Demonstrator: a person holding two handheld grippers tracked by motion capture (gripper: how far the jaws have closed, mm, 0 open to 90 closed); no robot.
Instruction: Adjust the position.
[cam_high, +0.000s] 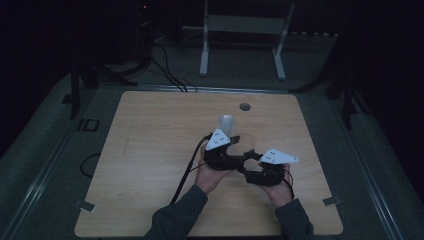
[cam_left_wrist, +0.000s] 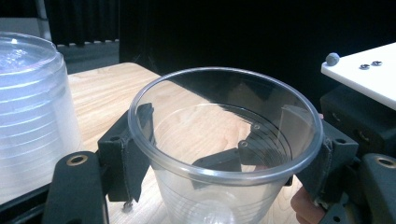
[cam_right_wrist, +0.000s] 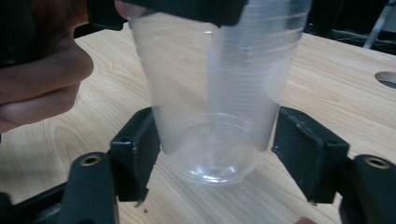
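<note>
my left gripper (cam_high: 235, 141) is clamped on a clear plastic cup (cam_left_wrist: 224, 144), one jaw pressed to each side just under the rim, so the cup hangs upright above the table (cam_high: 150, 150) with its mouth open to the camera. my right gripper (cam_high: 248, 161) has let go: in the right gripper view its jaws stand either side of the cup's base (cam_right_wrist: 212, 158), the left one very near the wall and the right one clearly apart from it. i read that as a hand-off, the upper grip carrying the weight so the lower one can release without the cup dropping. a stack of nested cups (cam_high: 226, 123) stands upside down just beyond, near enough to show through the held cup's wall in the right gripper view. the high view is dim, so i can't be sure whether the held cup touches the stack. both hands sit close together at the middle of the table.
</note>
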